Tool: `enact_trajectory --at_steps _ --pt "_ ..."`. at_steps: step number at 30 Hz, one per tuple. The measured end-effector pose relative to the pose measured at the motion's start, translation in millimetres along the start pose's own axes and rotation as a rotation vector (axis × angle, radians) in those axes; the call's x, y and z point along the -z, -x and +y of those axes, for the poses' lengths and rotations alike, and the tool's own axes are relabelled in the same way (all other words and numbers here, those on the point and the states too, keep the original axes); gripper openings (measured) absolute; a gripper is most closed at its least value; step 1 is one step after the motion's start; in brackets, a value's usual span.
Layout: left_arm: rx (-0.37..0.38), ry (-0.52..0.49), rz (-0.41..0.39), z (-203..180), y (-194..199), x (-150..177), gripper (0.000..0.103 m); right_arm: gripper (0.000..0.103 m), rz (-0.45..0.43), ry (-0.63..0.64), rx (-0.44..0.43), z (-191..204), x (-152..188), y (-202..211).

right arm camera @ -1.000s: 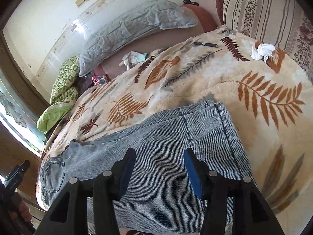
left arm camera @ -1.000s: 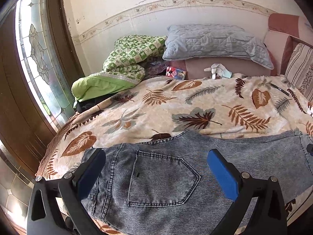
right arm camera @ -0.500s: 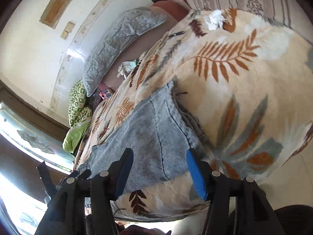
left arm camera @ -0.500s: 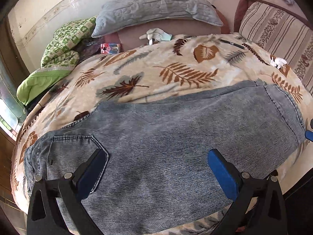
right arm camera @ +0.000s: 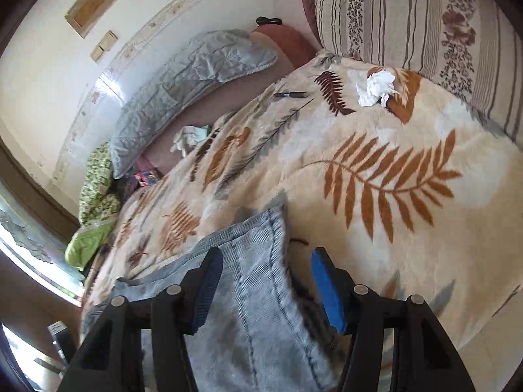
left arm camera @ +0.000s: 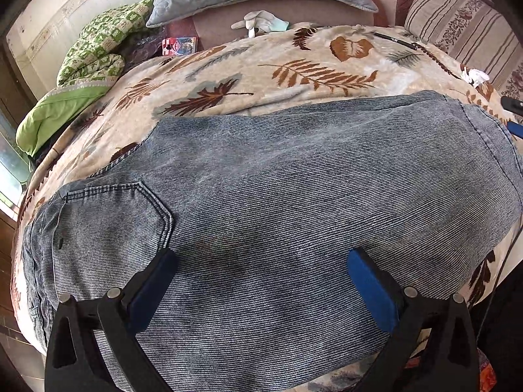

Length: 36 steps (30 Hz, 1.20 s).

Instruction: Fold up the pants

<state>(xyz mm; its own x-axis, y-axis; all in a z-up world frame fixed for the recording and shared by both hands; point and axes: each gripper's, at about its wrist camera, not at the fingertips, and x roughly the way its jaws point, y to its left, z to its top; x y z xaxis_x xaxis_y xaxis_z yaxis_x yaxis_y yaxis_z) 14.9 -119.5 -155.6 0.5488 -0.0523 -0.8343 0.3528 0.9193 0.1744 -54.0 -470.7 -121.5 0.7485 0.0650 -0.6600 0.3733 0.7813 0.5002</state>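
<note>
Right tongs (right arm camera: pixel 266 282) straddle the hem of the jeans (left arm camera: pixel 294 202); left view shows their pocket (left arm camera: pixel 108 225).

Leaf-print blanket (left arm camera: pixel 294 65) covers the bed; on it lie jeans (left arm camera: pixel 294 196), pen (left arm camera: pixel 395 40), crumpled tissue (right arm camera: pixel 376 89)
</note>
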Motion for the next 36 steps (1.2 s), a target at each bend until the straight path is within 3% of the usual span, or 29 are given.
enact_trajectory --at_steps 4,5,6,7,10,14,18,26,28,30,32,36 --pt "-0.009 -0.002 -0.003 0 -1 -1 0.103 0.06 0.09 0.042 0.018 0 -14 -35" --pt "-0.013 -0.009 -0.001 0 0 -2 0.103 0.055 0.113 0.064 0.017 2 -14 -43" --pt "-0.016 -0.016 0.002 -1 1 -3 0.103 0.047 0.131 0.086 0.015 5 -14 -49" --pt "-0.021 -0.019 0.003 -1 2 -4 0.103 0.025 0.146 0.118 0.025 10 -13 -54" --pt "-0.041 0.001 -0.043 5 15 -9 0.103 0.01 0.09 0.184 0.109 20 -11 -51" --pt "-0.048 0.006 -0.065 9 20 -14 0.103 0.007 0.03 0.191 0.133 25 -17 -47" --pt "-0.055 -0.008 0.01 2 0 -7 0.103 0.008 0.109 0.172 0.19 14 -14 -70" --pt "-0.031 -0.003 -0.005 3 8 0 0.103 0.009 0.061 -0.084 -0.061 -23 -6 -8" --pt "-0.021 0.003 -0.008 3 10 0 0.103 0.012 0.039 -0.11 -0.123 -26 3 10" --pt "-0.013 0.002 -0.011 3 10 0 0.103 0.024 0.01 -0.143 -0.176 -31 16 25" --pt "-0.008 -0.004 -0.011 2 10 0 0.103 0.077 0.005 -0.202 -0.225 -37 31 36" --pt "0.008 -0.005 -0.014 1 10 2 0.103 0.079 0.003 -0.266 -0.327 -42 60 53"
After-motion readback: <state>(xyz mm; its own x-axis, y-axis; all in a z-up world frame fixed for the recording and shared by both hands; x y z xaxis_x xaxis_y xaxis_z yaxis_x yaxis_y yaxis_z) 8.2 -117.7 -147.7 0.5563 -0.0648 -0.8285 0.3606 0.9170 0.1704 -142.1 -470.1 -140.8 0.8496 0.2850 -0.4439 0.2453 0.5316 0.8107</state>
